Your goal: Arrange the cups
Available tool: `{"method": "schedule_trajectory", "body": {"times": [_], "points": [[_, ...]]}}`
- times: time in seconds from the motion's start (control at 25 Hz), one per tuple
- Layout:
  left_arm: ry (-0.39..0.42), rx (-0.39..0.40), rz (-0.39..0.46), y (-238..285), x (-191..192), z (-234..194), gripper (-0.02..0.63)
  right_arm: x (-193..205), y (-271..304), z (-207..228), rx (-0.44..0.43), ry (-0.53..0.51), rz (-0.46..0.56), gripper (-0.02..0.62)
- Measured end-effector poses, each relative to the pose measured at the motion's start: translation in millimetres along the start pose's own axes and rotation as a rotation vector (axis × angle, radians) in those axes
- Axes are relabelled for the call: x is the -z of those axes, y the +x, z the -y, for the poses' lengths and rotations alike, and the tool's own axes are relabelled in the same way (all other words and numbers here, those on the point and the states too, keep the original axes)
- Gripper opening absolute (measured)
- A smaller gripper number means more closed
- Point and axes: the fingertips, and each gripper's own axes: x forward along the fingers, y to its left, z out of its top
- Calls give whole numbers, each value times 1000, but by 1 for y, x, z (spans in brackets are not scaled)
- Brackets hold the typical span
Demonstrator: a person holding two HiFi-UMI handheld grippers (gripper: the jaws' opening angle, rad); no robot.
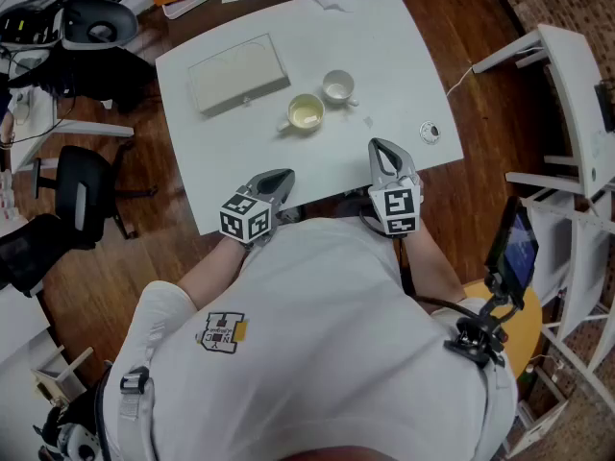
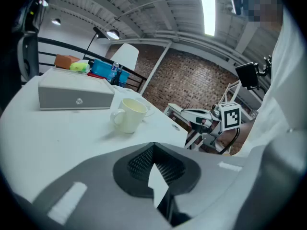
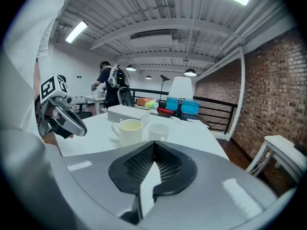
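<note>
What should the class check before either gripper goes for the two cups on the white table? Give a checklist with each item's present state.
1. Cups upright: the cream ceramic mug and the smaller white cup both stand upright: ok.
2. Cups free: neither gripper touches them: ok.
3. Left gripper ready to grasp: jaws together with nothing between them: not ok.
4. Right gripper ready to grasp: jaws together and empty: not ok.
5. Way to the cups: only bare white table lies between grippers and cups: ok.
6. Mug empty: its inside looks pale yellow, and whether that is liquid is unclear: cannot tell.
</note>
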Motion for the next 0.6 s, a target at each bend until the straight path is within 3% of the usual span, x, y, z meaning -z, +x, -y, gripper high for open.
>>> {"method": "schedule_trajectory", "body": {"times": [0.32, 0.56, 0.6], "points": [[20, -122, -62, 66, 3, 35, 0, 2, 59, 53, -186, -70, -16, 0], [-73, -260, -9, 49, 2, 20, 0, 4, 95, 49, -259, -122, -50, 8], [-96, -272, -1, 47, 1, 15, 0, 5, 98, 46, -271, -130, -62, 63]]}}
